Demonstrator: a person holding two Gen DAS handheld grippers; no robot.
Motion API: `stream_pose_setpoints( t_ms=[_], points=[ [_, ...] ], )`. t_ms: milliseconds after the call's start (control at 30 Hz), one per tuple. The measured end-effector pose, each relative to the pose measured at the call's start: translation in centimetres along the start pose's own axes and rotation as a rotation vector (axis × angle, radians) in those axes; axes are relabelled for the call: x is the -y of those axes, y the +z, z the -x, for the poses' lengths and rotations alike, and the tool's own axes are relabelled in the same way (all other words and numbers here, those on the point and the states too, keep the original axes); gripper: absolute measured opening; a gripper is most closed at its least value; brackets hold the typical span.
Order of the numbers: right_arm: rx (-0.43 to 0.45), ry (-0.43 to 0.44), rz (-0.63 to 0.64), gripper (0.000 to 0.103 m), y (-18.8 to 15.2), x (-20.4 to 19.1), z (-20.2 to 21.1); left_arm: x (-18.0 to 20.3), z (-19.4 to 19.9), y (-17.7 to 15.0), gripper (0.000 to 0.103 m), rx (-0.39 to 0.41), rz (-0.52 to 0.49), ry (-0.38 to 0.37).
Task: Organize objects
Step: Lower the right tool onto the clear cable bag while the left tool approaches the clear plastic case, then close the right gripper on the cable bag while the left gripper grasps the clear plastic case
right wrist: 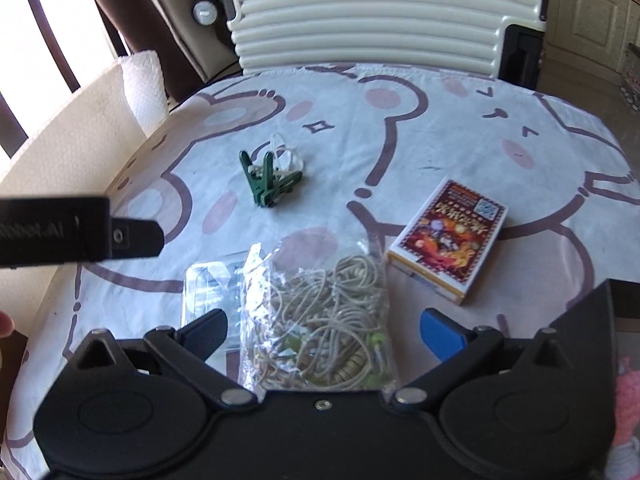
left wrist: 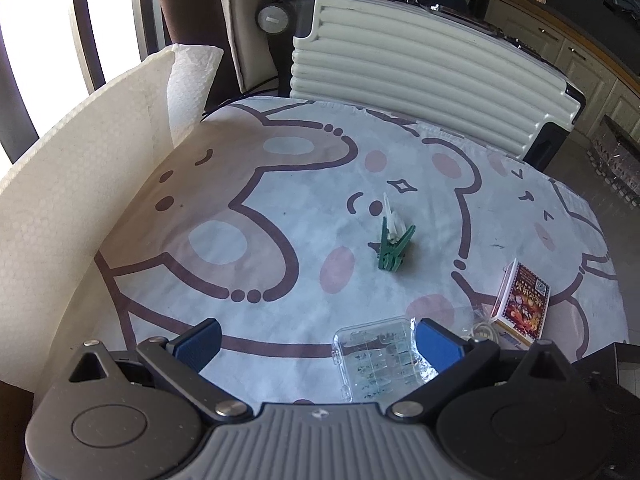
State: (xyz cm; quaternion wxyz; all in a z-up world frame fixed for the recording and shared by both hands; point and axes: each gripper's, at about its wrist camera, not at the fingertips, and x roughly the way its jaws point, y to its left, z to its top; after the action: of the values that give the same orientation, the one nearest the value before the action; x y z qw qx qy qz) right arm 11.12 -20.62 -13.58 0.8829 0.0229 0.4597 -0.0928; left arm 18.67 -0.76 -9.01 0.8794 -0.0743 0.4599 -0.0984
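Four loose things sit on the bear-print tablecloth, and none looks gathered or stacked yet, so the organizing seems to be at its start. Near the middle of the tabletop lies a small heap of clothespins, green ones tangled with a few clear ones. Toward the near edge lies a clear plastic bag of cords, and just left of it, partly under the bag's crinkled edge, a clear plastic box with small compartments. A boxed deck of cards lies flat toward the right edge, apart from the bag.

Both tongs are spread wide and hold nothing. The left gripper hovers over the near edge; the clear box lies between its fingers but hard against the right one, whose blue pad overlaps the box's corner in view; whether it touches cannot be told. The right gripper hangs above the bag of cords, which fills the gap between its fingers; it looks raised off the bag rather than closed in on it. In the right wrist view the left tool shows as a dark bar at the left edge.

By my reading everything is left to do: clothespins, bag, box and cards all wait to be grouped. A rolled foam sheet stands along the left edge, and a ribbed suitcase stands beyond the far edge.
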Motion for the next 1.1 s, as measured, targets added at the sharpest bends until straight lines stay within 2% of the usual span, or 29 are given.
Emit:
stream_pose_setpoints(
  t_ms=[133,200,233,267,367,600,667,700,767,833,1000,1100],
  points=[
    [-0.036,-0.024,0.028,0.103,-0.3,-0.4,-1.4,-0.1,-0.4,0.1,0.098,-0.013,0.000,-0.018],
    [-0.046,-0.025,0.031,0.095,-0.1,-0.4,-1.6,-0.2,-0.8,0.1,0.097,-0.030,0.012,-0.022],
    [-0.052,-0.014,0.025,0.086,0.0,-0.3,-1.6,-0.3,-1.0,0.1,0.096,-0.037,0.022,-0.024],
    [-0.058,0.001,0.017,0.082,0.1,-0.2,-1.5,-0.3,-1.2,0.1,0.096,-0.045,0.033,-0.027],
    [-0.070,0.008,0.038,0.074,0.3,0.0,-0.9,-0.2,-2.0,0.0,0.095,-0.066,0.057,-0.034],
    [-0.095,-0.053,-0.005,0.073,0.1,2.6,0.0,1.4,-3.6,-0.5,0.095,-0.097,0.051,-0.045],
    [-0.106,-0.049,-0.009,0.073,0.0,3.0,0.2,2.0,-4.0,-0.6,0.095,-0.105,0.050,-0.049],
    [-0.105,0.027,0.069,0.072,0.1,3.1,0.2,2.3,-4.2,-0.6,0.095,-0.109,0.049,-0.050],
    [-0.120,0.028,0.091,0.072,-0.2,3.1,0.3,2.7,-4.6,-0.8,0.094,-0.117,0.045,-0.054],
    [-0.131,0.031,0.121,0.072,-0.5,3.1,0.4,3.2,-5.2,-1.0,0.089,-0.132,0.044,-0.054],
    [-0.143,0.036,0.156,0.073,-0.8,3.4,0.6,3.6,-6.5,-1.5,0.086,-0.161,0.066,-0.054],
    [-0.144,0.041,0.164,0.073,-0.9,3.6,0.7,4.0,-7.0,-1.7,0.078,-0.178,0.046,-0.038]
  ],
)
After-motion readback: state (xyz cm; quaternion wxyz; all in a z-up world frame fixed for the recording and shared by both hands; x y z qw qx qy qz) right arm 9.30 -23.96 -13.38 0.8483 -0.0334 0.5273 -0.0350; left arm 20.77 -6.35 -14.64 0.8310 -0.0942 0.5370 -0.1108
